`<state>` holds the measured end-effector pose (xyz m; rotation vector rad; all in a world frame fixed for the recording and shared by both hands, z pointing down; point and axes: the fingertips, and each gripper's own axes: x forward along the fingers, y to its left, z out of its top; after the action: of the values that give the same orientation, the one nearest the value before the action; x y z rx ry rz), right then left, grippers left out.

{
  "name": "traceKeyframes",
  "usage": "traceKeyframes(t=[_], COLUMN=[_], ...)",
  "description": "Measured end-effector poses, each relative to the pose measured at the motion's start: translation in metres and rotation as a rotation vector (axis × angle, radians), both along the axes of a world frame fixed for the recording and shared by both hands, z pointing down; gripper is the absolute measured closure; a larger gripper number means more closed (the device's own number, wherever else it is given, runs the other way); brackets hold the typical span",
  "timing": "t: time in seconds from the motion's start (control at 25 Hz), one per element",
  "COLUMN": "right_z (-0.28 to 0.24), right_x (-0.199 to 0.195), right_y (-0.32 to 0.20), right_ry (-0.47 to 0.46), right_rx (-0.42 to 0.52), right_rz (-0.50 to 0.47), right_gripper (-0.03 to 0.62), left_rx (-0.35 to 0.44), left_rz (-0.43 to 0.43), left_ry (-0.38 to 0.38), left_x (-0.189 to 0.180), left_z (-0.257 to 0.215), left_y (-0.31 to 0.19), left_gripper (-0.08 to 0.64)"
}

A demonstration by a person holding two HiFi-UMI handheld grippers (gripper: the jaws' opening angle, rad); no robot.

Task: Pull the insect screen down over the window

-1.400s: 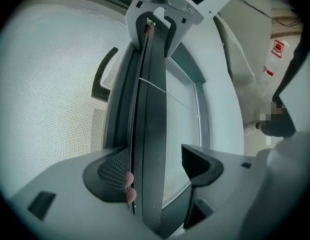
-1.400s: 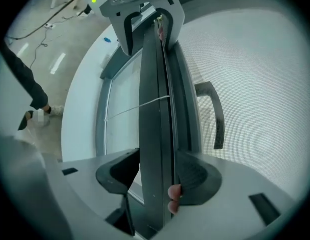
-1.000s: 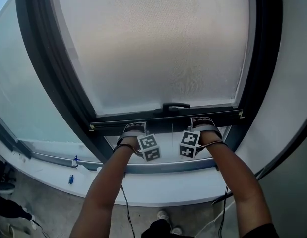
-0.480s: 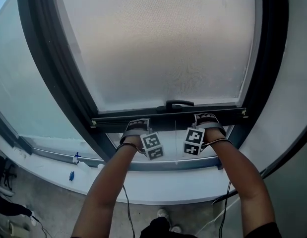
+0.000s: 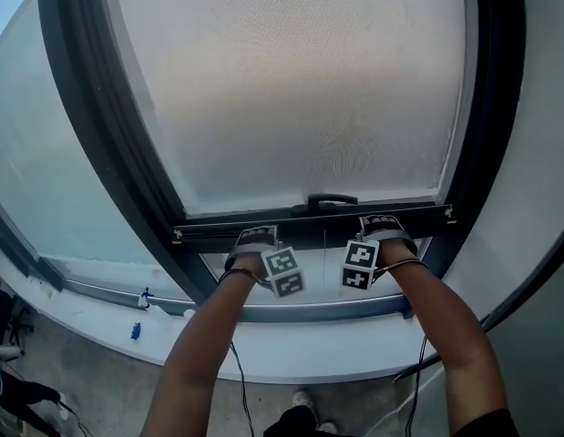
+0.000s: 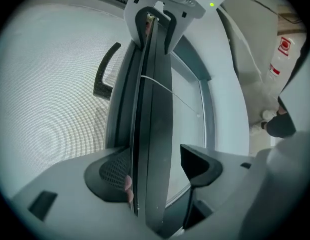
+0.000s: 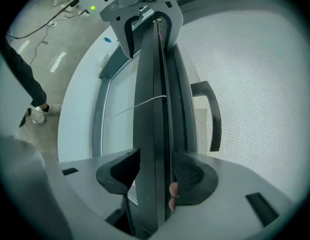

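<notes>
You are in the pulling step. The insect screen [image 5: 291, 89] already covers most of the window, and its dark bottom bar [image 5: 311, 231] sits low in the opening. A strip of bare glass is left between the bar and the window's lower frame [image 5: 309, 309] at 6 o'clock from it.

The bar runs straight through both tools. In the right gripper view, your right tool [image 7: 153, 176] is clamped on it, with one pad against each face. In the left gripper view, your left tool [image 6: 156, 170] has its jaws apart around the bar. The mesh-side pad [image 6: 112, 171] rests on the bar, while the glass-side jaw shows a thin sliver of gap, so that tool hooks the bar rather than pinching it.

In the head view, the screen's small black handle [image 5: 332, 200] is on the bar between your hands. The left tool is at about 8 o'clock from it and the right tool at about 4 o'clock, both just beside it.

The next move, as I judge it, is an even downward draw toward 6 o'clock with both hands. Keep the bar level so it does not bind in the side tracks, and carry on until it meets the lower frame. Closing the left tool first would likely make the pull steadier.
</notes>
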<state>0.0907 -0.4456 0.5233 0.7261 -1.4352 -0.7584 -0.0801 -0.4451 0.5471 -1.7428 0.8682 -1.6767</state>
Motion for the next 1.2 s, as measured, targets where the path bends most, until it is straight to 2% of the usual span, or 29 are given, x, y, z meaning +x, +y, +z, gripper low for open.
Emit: traceKeyframes(t=[0.2, 0.36, 0.44, 0.56, 0.68, 0.96, 1.04, 1.2], right_z=[-0.016, -0.055, -0.077, -0.103, -0.117, -0.139, -0.144, -0.144], right_x=[0.003, 0.003, 0.006, 0.011, 0.009, -0.006, -0.013, -0.021], right_y=[0.007, 0.021, 0.033, 0.056, 0.085, 0.151, 0.167, 0.198], right_ry=[-0.11, -0.222, -0.314, -0.466, -0.616, -0.903, -0.98, -1.148], right_rx=[0.029, 0.122, 0.176, 0.228, 0.241, 0.294, 0.301, 0.286], right_rz=[0.014, -0.004, 0.006, 0.027, 0.039, 0.06, 0.071, 0.124], right_gripper=[0.38, 0.38, 0.38, 0.38, 0.382, 0.385, 0.419, 0.431], left_rx=[0.034, 0.04, 0.037, 0.032, 0.039, 0.135, 0.152, 0.189], left_rz=[0.013, 0.004, -0.007, -0.029, -0.054, -0.097, -0.109, -0.154], left_ry=[-0.003, 0.088, 0.192, 0.416, 0.621, 0.984, 1.097, 1.279], left_x=[-0.01, -0.013, -0.008, 0.004, 0.008, 0.004, 0.001, -0.013], left_z=[-0.009, -0.023, -0.034, -0.055, -0.072, -0.111, -0.126, -0.148], left_y=[0.003, 0.017, 0.03, 0.053, 0.081, 0.135, 0.15, 0.182], left_gripper=[0.241, 0.241, 0.241, 0.241, 0.241, 0.308, 0.316, 0.345])
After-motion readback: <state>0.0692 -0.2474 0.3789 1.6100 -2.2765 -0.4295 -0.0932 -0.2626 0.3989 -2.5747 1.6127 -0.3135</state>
